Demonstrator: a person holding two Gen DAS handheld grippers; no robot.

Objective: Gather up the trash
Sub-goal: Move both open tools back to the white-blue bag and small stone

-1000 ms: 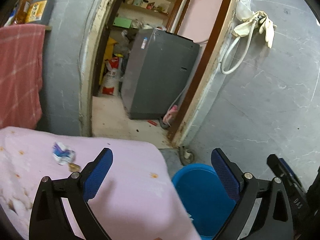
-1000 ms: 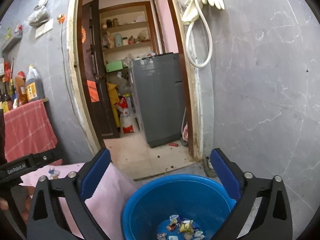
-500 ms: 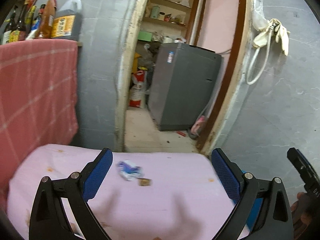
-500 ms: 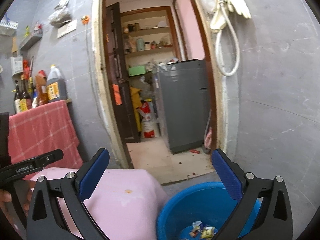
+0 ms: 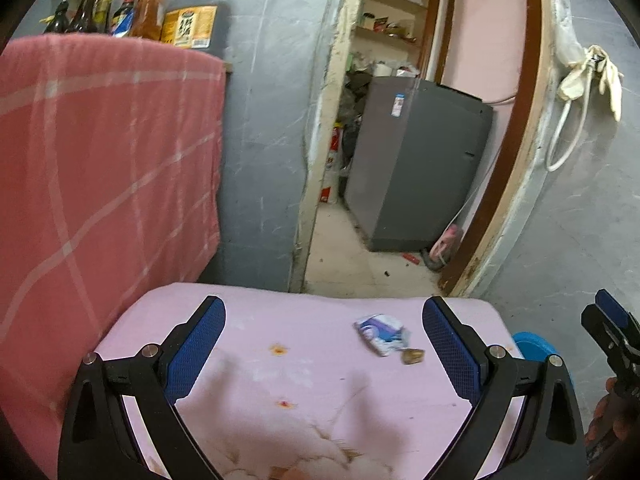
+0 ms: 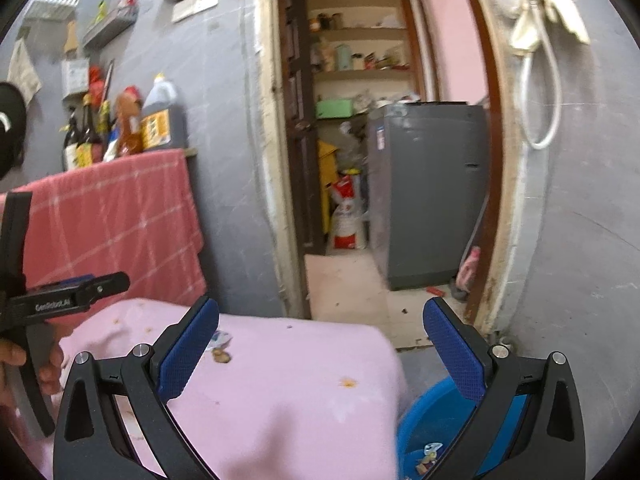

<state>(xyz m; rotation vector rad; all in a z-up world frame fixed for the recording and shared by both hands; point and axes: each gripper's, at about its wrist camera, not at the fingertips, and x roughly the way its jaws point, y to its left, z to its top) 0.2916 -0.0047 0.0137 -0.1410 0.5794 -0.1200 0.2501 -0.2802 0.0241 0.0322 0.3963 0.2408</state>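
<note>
The left tool (image 5: pixel 324 344) is spread wide and holds nothing, poised over the pink-covered desk (image 5: pixel 248 312), where a crumpled white-and-blue wrapper (image 5: pixel 381 333) lies just inside its right finger with a small brown scrap (image 5: pixel 413 356) touching the wrapper's near right corner. The right tool (image 6: pixel 320 348) is also wide open and empty, over the desk's right edge. Below that edge, at the near right, a blue bucket (image 6: pixel 424 408) stands on the floor with a few scraps of trash (image 6: pixel 429 456) inside.
</note>
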